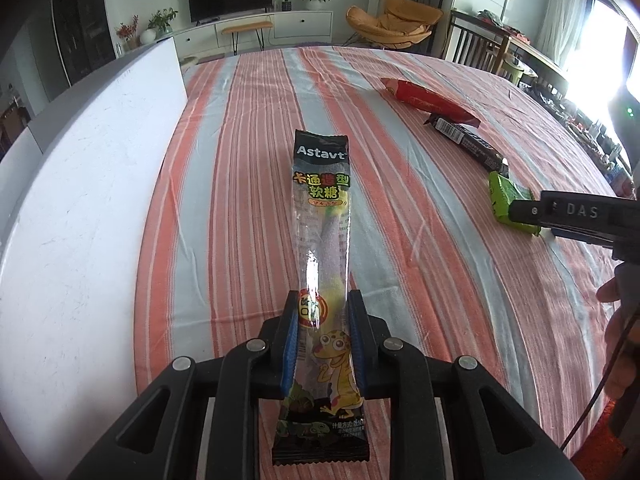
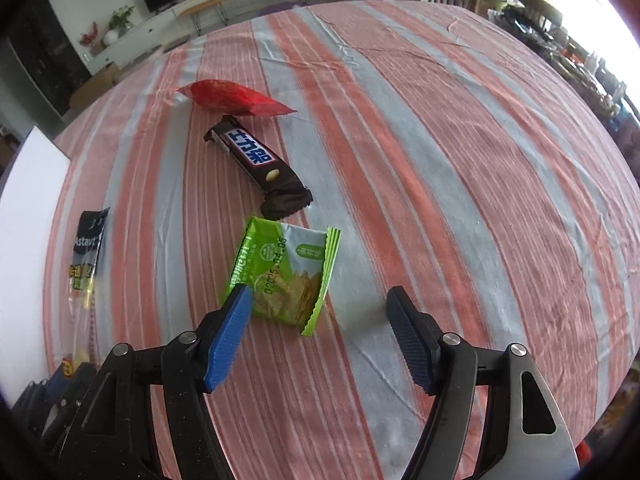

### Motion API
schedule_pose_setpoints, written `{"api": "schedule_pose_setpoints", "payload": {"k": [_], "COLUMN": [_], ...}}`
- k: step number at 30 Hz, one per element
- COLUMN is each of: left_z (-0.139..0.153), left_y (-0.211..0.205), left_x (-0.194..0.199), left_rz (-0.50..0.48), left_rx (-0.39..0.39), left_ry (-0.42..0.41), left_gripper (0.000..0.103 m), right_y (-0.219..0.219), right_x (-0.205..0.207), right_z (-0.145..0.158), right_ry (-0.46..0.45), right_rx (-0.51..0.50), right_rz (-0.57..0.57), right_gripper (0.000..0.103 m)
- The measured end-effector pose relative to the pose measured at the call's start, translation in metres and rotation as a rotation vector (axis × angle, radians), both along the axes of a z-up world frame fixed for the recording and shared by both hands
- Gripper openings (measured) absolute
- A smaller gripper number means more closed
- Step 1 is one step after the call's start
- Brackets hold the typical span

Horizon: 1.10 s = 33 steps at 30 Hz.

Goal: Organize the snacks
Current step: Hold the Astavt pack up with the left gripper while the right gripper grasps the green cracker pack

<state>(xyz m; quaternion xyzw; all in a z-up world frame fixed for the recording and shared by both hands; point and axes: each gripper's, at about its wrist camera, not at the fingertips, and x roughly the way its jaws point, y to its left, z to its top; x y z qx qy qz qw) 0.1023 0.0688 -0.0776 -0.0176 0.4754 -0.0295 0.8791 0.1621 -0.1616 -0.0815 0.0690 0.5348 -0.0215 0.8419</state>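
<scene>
From the left wrist, the left claw point(image 1: 322, 332) is clamped on the gummy candy packet point(image 1: 322, 240), whose long axis runs straight ahead over the striped table point(image 1: 248, 160). From the right wrist, the right claw point(image 2: 320, 312) stands spread wide, the green cracker packet point(image 2: 286, 276) lying just ahead between its fingers, and the chocolate bar point(image 2: 256, 160) beyond points away leftward.

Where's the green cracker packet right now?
The green cracker packet lies on the striped cloth just ahead of the open right hand-held gripper, beside its left finger, with the chocolate bar just beyond.
</scene>
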Motion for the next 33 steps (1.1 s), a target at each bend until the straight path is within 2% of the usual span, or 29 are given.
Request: {"api": "schedule_pose_setpoints", "payload": {"k": [6,16,19,21,25,28,31,33], "left_z": [0.001,0.016,0.026,0.034,0.045,0.048,0.055,0.061], "left_y": [0.0,0.008,0.009,0.009,0.01,0.011,0.011,0.011], "left_x": [-0.003,-0.014,-0.021,-0.028,-0.041,-0.045,-0.049,-0.053], "left_rz": [-0.002,0.005,-0.002,-0.011,-0.019,-0.022,-0.025,-0.027], "left_rx": [0.0,-0.071,-0.093,-0.105,-0.124,-0.14,-0.148,-0.151], "left_ry": [-0.005,-0.02,-0.034,-0.051,-0.078,-0.077,-0.093,-0.11], "left_gripper": [0.02,0.019,0.019,0.019,0.019,0.019,0.019,0.019], "right_y": [-0.015,-0.034,-0.049,-0.068,-0.105,-0.093,-0.052,-0.019], "right_x": [0.0,-0.018,-0.023,-0.024,-0.018,-0.011,-0.005,0.001], "right_z": [0.011,0.033,0.034,0.033,0.029,0.033,0.032,0.025], "right_ry": [-0.009,-0.128,-0.151,-0.142,-0.066,-0.044,-0.009,0.021], "right_rx": [0.087,0.095,0.102,0.097,0.262,0.3,0.285,0.224], "right_rz": [-0.041,-0.048,-0.032,-0.063,-0.189,-0.184,-0.119,-0.097], "right_gripper": [0.076,0.076,0.076,0.076,0.077,0.078,0.077,0.076]}}
